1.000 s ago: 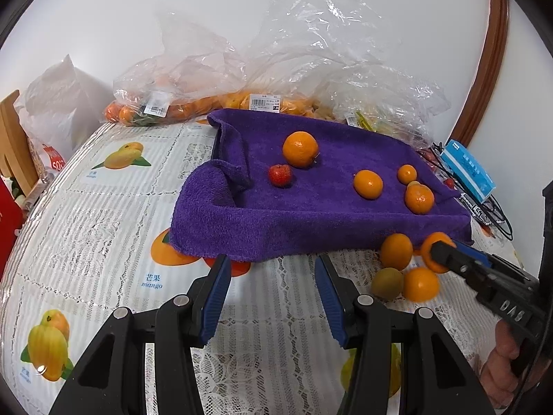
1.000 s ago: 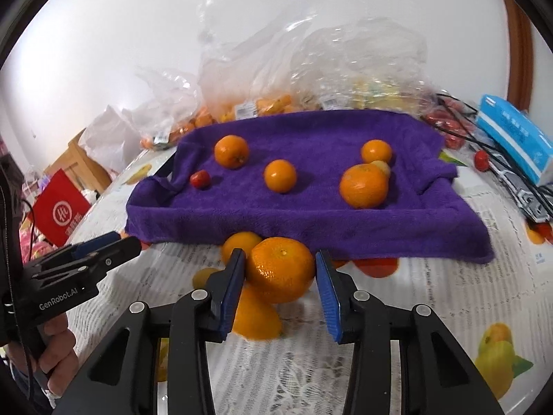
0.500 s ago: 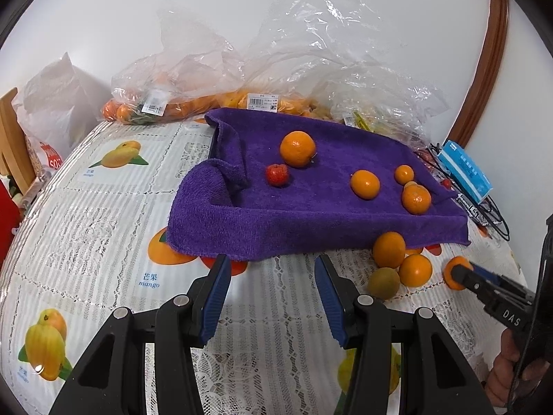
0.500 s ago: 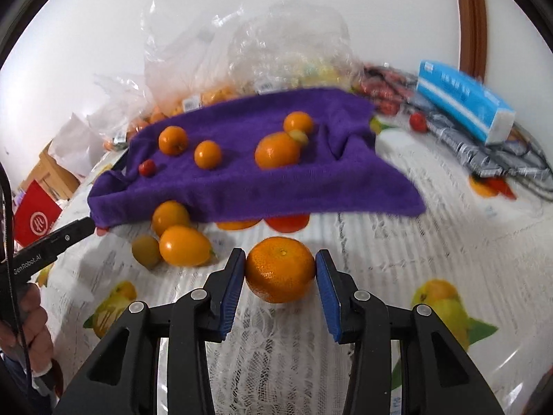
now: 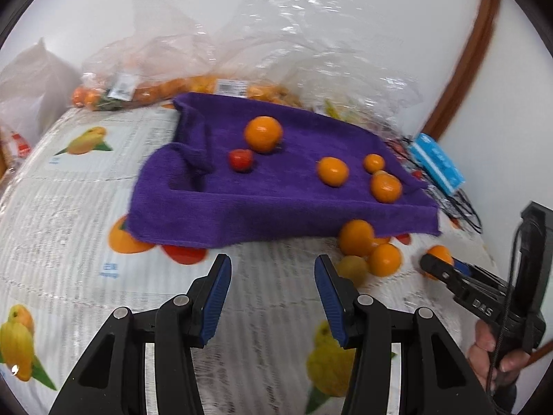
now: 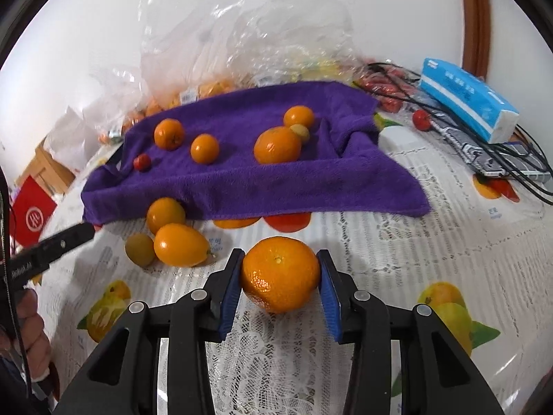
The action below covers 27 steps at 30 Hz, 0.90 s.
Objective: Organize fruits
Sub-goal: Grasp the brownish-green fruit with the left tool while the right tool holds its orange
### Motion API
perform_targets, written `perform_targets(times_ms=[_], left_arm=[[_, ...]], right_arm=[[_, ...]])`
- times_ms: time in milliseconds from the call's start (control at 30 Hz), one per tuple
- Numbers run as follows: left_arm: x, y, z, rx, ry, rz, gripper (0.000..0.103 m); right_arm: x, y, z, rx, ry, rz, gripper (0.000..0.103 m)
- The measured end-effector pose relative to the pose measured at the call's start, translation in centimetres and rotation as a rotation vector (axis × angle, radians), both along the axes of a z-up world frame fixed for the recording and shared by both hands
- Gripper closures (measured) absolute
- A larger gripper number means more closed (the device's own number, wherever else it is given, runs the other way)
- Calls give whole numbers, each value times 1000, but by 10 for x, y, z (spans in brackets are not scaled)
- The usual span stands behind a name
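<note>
Between right gripper (image 6: pixel 279 278) pads: mandarin (image 6: pixel 280 274) clamped, low over lace tablecloth (image 6: pixel 397 242). Left gripper (image 5: pixel 273 294) partly open, empty. Beyond: loose fruit cluster (image 6: pixel 169 238), purple towel (image 6: pixel 242 176). Risk: rolling on release; bumping cluster.

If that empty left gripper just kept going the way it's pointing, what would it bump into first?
Probably the lace tablecloth just ahead, since the left gripper tilts downward. On a flatter path, the near edge of the purple towel comes next. Depth is hard to judge.
</note>
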State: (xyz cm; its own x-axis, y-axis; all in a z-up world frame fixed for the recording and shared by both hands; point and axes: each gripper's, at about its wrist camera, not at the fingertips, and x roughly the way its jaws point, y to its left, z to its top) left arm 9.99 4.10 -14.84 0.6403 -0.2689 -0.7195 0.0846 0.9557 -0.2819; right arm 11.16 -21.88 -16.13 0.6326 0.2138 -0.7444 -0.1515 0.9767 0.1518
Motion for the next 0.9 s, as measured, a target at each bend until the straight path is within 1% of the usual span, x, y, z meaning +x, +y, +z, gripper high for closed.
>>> perform_targets(times_ms=[133, 200, 267, 333, 433, 600, 767, 833, 867, 900], left_arm=[[0, -16, -2, -34, 17, -105, 55], [2, -26, -8, -20, 45, -136, 55], [3, -36, -14, 24, 65, -146, 55], [3, -41, -15, 56, 54, -144, 55], [4, -47, -16, 75, 55, -161, 55], [10, -57, -16, 115, 54, -163, 55], [20, -71, -16, 164, 55, -170, 55], [25, -76, -16, 188, 56, -159, 57], [26, -76, -16, 198, 56, -152, 60], [27, -75, -16, 203, 56, -139, 70]], right_arm=[[-2, 3, 3, -27, -18, -12, 61], [-5, 6, 5, -52, -28, -12, 61], [-7, 8, 6, -67, -40, -11, 61], [-10, 9, 8, -77, -55, -10, 61], [-12, 8, 10, -87, -64, -21, 61], [-6, -2, 5, -68, -17, -54, 61], [-9, 1, 8, -74, -31, -41, 61], [-9, 0, 7, -70, -29, -46, 61], [-9, -1, 7, -66, -28, -48, 61], [-9, -2, 7, -63, -26, -50, 61]])
